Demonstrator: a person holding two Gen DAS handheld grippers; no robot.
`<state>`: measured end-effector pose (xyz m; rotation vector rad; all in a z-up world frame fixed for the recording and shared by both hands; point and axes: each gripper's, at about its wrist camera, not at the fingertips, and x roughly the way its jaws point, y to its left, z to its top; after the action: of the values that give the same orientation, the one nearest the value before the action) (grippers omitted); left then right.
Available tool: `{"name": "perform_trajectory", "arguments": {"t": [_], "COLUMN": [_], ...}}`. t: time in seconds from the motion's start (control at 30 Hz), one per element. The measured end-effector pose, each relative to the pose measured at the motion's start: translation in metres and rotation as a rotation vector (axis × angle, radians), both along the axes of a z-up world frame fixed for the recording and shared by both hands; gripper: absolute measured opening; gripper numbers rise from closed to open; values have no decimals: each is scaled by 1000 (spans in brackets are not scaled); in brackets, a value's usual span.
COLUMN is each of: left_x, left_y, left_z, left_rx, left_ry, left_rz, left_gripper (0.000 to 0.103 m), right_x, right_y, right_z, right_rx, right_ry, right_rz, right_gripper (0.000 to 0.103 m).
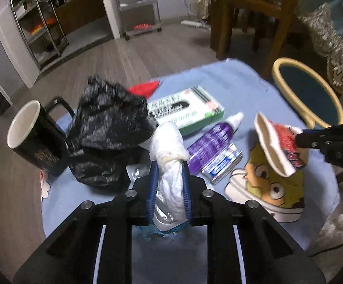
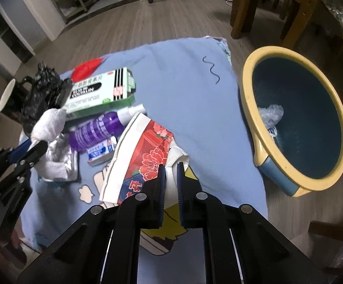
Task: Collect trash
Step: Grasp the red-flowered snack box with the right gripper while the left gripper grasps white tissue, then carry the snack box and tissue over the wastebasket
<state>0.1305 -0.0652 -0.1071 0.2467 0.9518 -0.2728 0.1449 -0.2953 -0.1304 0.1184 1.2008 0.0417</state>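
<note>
- Your left claw (image 1: 169,163) is pinching the crumpled white tissue (image 1: 168,142), lifting it off the blue surface (image 2: 185,75).
- Your right claw (image 2: 171,165) is pressing together on the red flowered paper cup (image 2: 145,151), keeping it ready for the yellow-rimmed bin (image 2: 256,127) just beside the surface.

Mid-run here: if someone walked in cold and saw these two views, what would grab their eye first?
Probably the left gripper pinching a crumpled white tissue above the blue cloth, beside a black bag. Next, the right gripper shut on a flattened red floral paper cup near the cloth's middle. Then the big yellow-rimmed bin on the floor to the right, with some clear plastic inside.
</note>
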Motion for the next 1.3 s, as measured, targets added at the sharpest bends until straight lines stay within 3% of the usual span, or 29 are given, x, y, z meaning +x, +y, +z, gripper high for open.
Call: {"name": "perform_trajectory", "arguments": {"t": [0.17,0.53,0.93,1.1,1.2,1.3], "left_x": [-4,-19,-31,-37,-46,-55], "left_y": [0,-23,-55,-69,-80,-93], "left_z": [31,75,98,99,99,96], "left_rx": [-97,-173,-230,-234,-212,-199], "left_ry": [-39,-138,-164,-160,-164,-155], "left_rz": [-8,-110,-223,-268,-310,-353], "left_gripper": [18,18,18,18,18,18], "right_x": [3,7,-1,-15,-20,-13], "right_y": [-3,-25,-75,-104,-126,-157], "right_z": [16,57,126,153,153,134], "right_rx": [15,76,139,74,-3,19], "right_ry": [-46,-167,-355,-417,-415,-365], "right_rz": [-12,-66,-108,-111,-148,-229], "right_gripper": [11,11,11,11,11,11]}}
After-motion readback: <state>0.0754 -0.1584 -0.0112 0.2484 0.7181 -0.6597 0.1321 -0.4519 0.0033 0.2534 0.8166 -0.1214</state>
